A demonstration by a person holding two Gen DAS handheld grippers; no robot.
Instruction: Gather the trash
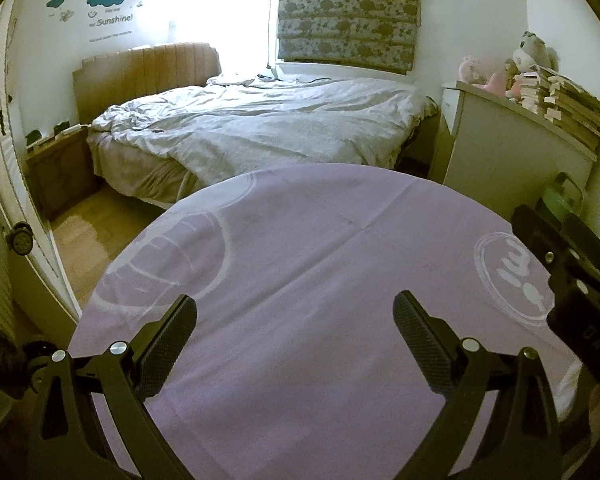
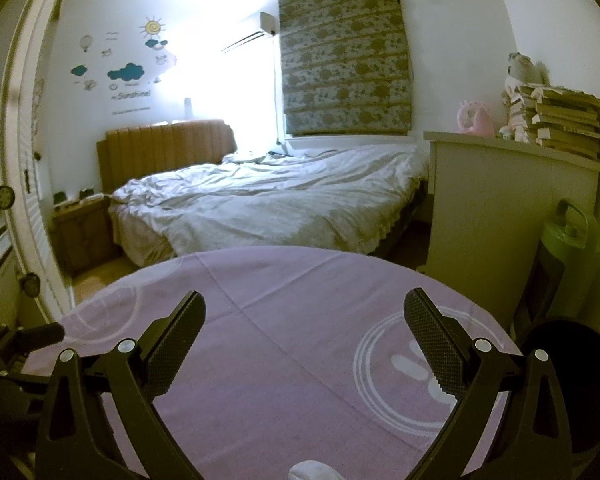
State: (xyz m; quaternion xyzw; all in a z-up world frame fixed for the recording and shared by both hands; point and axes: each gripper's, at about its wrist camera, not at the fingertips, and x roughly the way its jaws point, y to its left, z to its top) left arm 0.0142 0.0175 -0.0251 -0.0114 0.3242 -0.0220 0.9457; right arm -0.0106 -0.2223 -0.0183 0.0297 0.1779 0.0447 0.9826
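A round table under a purple cloth fills the lower half of both views. My left gripper hangs open over the cloth with nothing between its fingers. My right gripper is open too, above the cloth, and holds nothing. A small white crumpled thing, perhaps a tissue, shows at the bottom edge of the right wrist view, below that gripper. A dark round container sits low to the right of the table. The left wrist view catches the right gripper's black body at its right edge.
Beyond the table stands a bed with a rumpled white duvet. A white cabinet on the right carries books and soft toys. A green-lidded container stands beside it. A white door is on the left.
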